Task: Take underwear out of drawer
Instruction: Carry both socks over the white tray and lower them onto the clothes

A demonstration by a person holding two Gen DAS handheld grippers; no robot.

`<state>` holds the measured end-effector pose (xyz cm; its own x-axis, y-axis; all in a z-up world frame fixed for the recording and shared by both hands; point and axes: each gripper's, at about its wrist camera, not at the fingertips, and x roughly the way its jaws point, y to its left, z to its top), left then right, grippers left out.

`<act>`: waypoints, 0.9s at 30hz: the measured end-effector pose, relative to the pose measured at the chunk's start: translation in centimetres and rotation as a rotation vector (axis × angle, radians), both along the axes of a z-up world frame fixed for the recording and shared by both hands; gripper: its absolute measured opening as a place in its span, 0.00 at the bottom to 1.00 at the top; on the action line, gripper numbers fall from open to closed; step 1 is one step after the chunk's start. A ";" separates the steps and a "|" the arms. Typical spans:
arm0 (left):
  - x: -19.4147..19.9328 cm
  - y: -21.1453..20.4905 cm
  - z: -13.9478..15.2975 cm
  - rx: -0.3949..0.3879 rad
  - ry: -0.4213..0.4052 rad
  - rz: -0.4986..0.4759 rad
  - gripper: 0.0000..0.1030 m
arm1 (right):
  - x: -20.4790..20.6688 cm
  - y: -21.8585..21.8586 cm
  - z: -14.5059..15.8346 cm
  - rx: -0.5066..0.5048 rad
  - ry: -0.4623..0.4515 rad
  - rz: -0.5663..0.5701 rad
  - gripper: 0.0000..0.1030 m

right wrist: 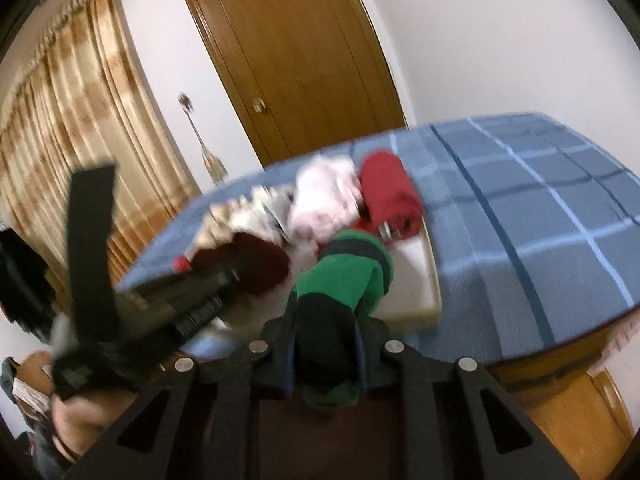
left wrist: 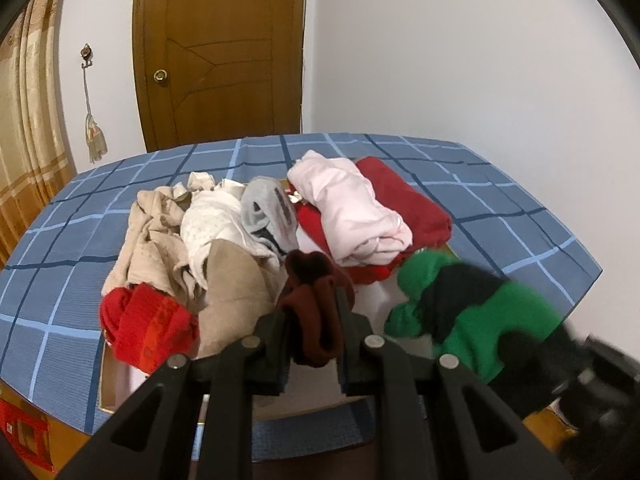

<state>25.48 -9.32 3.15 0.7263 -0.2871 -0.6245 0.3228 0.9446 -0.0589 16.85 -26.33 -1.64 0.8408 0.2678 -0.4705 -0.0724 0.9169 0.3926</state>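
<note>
The left claw (left wrist: 312, 320) pinches dark red underwear (left wrist: 316, 300); the right claw (right wrist: 326, 344) pinches green-and-black underwear (right wrist: 344, 276). Both look soft, light, floppy; grab a bunched fold.

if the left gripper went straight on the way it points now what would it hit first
Probably the heap of clothes in the drawer: the left gripper, shut on a maroon garment, aims at the grey garment and pink garment ahead, though depth is unclear.

No lettering, label or number is legible anywhere — both views blur.
</note>
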 end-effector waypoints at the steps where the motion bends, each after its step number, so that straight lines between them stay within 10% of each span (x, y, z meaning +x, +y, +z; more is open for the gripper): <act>1: 0.0 0.1 0.1 -0.004 -0.003 0.004 0.15 | -0.1 0.0 0.6 0.011 -0.028 0.001 0.24; 7: 0.9 -0.3 0.3 -0.001 -0.024 0.015 0.15 | 1.1 0.9 3.1 -0.002 -0.177 0.006 0.24; 27: 4.3 -3.8 -3.6 0.149 -0.073 0.054 0.18 | 7.8 -1.3 -5.0 0.016 0.119 -0.070 0.24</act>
<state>29.75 -13.09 -0.50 0.7833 -0.1550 -0.6019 0.2699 0.9572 0.1048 24.70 -27.67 -6.59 0.7964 0.2188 -0.5638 0.0392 0.9116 0.4092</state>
